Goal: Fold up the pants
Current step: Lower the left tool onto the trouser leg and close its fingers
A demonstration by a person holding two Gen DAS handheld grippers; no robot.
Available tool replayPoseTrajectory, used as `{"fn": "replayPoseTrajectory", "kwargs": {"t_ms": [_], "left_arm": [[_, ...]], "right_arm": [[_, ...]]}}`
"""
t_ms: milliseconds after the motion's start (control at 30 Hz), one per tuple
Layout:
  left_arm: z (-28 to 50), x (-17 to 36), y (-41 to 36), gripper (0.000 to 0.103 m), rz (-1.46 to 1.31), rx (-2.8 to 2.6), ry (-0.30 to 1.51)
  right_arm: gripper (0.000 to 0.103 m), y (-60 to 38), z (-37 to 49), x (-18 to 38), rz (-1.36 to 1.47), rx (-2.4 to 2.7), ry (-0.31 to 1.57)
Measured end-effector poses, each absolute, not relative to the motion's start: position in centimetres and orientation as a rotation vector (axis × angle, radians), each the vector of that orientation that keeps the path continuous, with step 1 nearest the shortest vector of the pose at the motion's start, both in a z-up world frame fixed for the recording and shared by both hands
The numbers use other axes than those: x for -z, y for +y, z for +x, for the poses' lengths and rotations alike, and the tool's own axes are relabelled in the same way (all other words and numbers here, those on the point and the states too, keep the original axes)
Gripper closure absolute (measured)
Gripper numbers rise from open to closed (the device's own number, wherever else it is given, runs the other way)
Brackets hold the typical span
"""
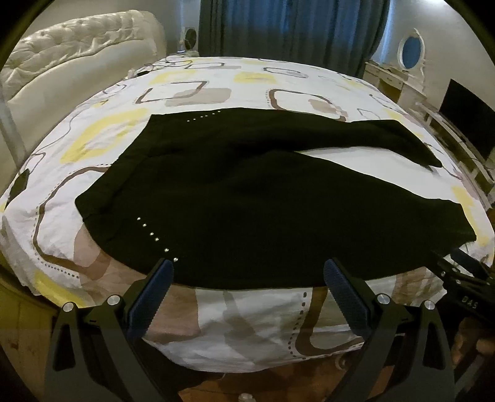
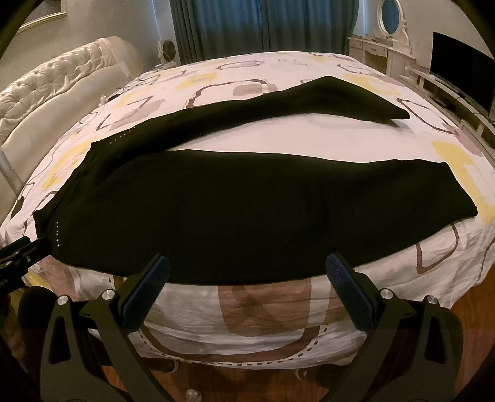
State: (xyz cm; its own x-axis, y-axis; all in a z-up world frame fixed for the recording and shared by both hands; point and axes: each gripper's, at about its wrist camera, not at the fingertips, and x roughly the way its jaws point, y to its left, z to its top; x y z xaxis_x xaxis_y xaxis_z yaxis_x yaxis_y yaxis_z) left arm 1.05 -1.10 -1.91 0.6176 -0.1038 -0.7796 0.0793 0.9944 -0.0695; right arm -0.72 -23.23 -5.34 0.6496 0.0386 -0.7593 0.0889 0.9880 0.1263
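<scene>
Black pants lie spread flat on the bed, waistband to the left, the two legs running right in a V. The near leg lies along the bed's front edge; the far leg angles away. Rows of small silver studs mark the hips. My left gripper is open and empty, just short of the near edge of the pants by the waist. My right gripper is open and empty, at the near leg's front edge. The right gripper also shows at the right edge of the left wrist view.
The bed has a white sheet with yellow and brown squares. A tufted cream headboard stands on the left. Blue curtains hang behind. A dressing table with an oval mirror and a dark TV stand at right. Wooden floor lies below.
</scene>
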Motion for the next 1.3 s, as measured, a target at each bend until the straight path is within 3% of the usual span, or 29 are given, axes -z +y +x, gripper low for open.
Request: {"fn": "replayPoseTrajectory", "kwargs": {"t_ms": [333,633,900,1300], "left_arm": [[5.3,-0.6,0.0,0.006,0.109,0.203,0.807],[18.1,-1.7,9.7,0.006,0.053,0.200,0.777],[31.8,3.0,17.4,0.006,-0.086,0.144,0.838],[38.7,9.6,19.3,0.006,-0.122,0.307,0.975]], "right_arm": [[0.002,-23.8,0.7,5.3,0.155,0.003,0.870],[0.002,-23.7,4.3,4.8,0.171,-0.008,0.895],[0.002,-21.6,8.0,4.8,0.132,-0.048,0.927],[0.002,-19.2,11.1,7.4,0.134,-0.135,1.019]]}}
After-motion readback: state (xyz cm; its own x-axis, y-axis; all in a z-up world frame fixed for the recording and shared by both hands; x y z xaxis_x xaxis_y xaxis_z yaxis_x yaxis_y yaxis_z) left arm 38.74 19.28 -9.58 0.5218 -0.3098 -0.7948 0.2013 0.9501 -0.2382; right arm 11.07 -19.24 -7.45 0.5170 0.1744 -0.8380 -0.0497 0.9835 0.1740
